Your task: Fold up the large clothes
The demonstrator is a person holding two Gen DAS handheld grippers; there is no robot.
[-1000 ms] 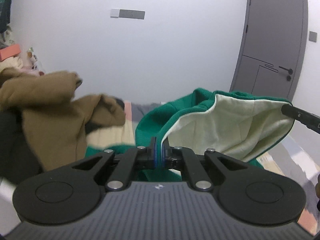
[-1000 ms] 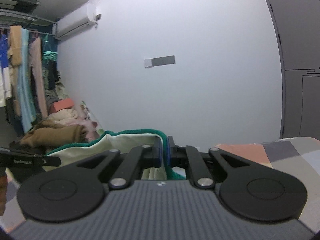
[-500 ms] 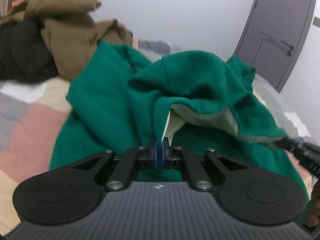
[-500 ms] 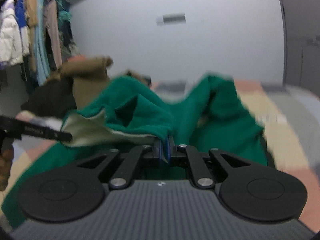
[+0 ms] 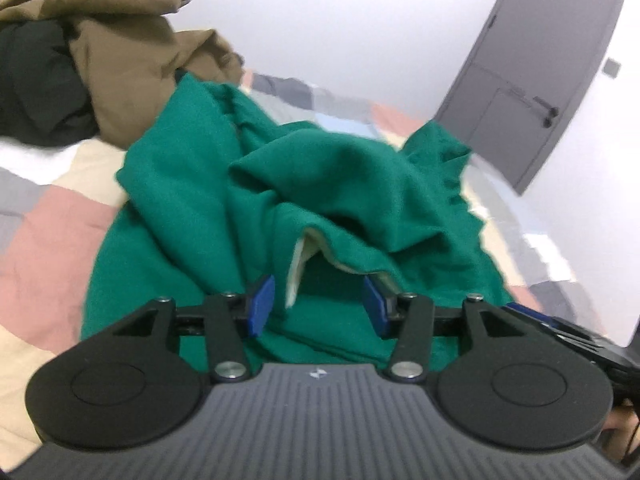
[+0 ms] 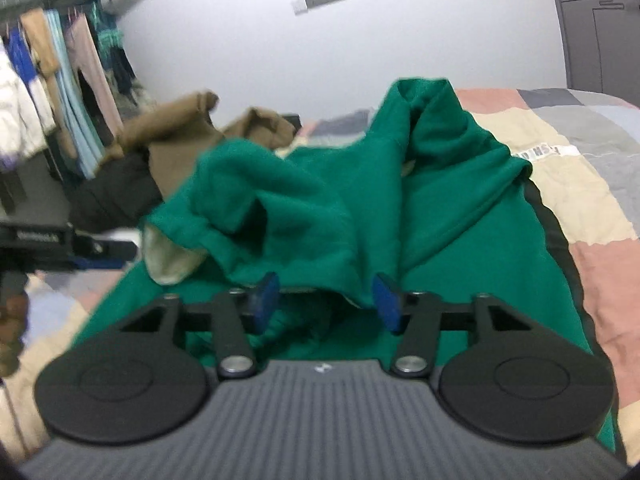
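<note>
A large green garment (image 5: 192, 184) with a cream lining lies crumpled on the patchwork bed cover (image 5: 52, 216). My left gripper (image 5: 318, 306) hovers just over its near hem, its jaws opening, blue pads apart; a fold of hem hangs loose between them without being pressed. In the right wrist view the same green garment (image 6: 460, 208) spreads ahead. My right gripper (image 6: 326, 300) is also opening over the hem, with cloth loose between the pads. The other gripper's black body (image 6: 52, 240) shows at the left edge there.
A brown garment (image 5: 132, 44) and a dark one (image 5: 36, 80) are heaped at the far left of the bed. A grey door (image 5: 540, 64) stands at the right. Clothes hang on a rack (image 6: 48, 92) far left. Patchwork cover (image 6: 592, 184) lies bare to the right.
Both grippers came down from holding the green garment up in the air to the bed. Both jaws, pinched on the hem before, have spread and let the cloth go.
</note>
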